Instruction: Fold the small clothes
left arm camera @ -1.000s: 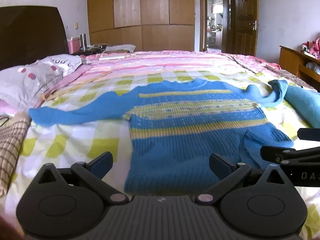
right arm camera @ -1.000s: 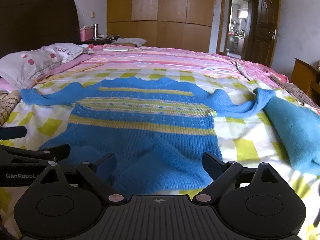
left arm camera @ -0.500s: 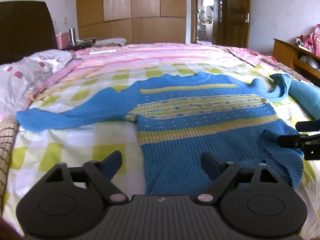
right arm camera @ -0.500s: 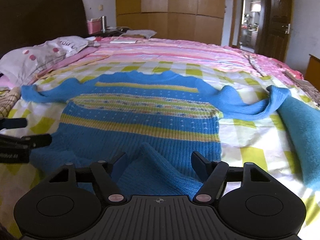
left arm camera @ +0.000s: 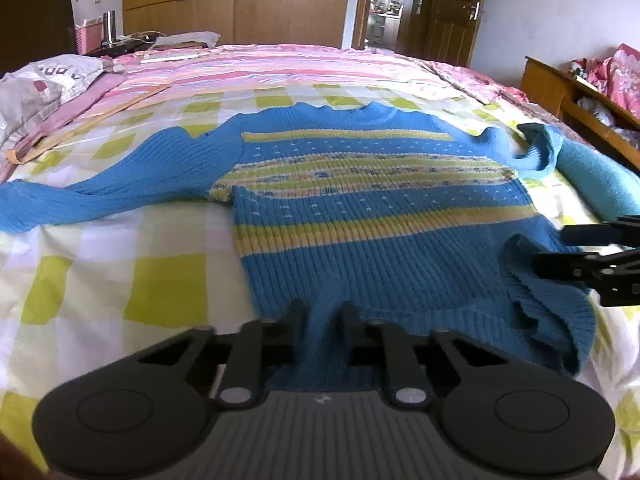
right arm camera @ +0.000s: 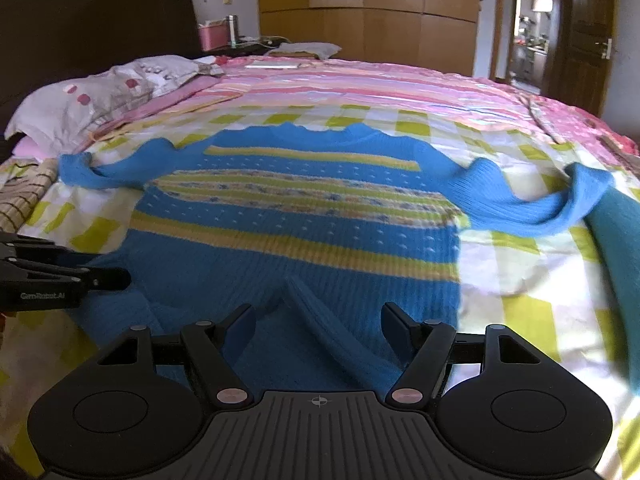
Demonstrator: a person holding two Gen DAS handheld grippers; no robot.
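A small blue knit sweater (left arm camera: 360, 216) with yellow stripes lies front up on the checked bedsheet (left arm camera: 160, 280), sleeves spread to both sides. My left gripper (left arm camera: 323, 320) is shut on a pinched ridge of the sweater's left hem. My right gripper (right arm camera: 318, 320) is open around a raised fold of the sweater (right arm camera: 304, 216) at the right hem; its jaws stand well apart. Each gripper shows from the side in the other's view, the right one (left arm camera: 560, 256) over the bunched hem corner, the left one (right arm camera: 112, 278) at the hem's left.
A teal folded garment (right arm camera: 616, 248) lies to the right of the sweater, under its right sleeve end. Pillows (right arm camera: 100, 92) and a dark headboard are at the left. A plaid cloth (right arm camera: 20, 200) lies at the left edge. A wooden shelf (left arm camera: 580, 92) stands right.
Both grippers moved forward onto the hem. The left gripper went from open to shut on the hem. The right gripper's jaws narrowed around a raised fold. The hem bunched up.
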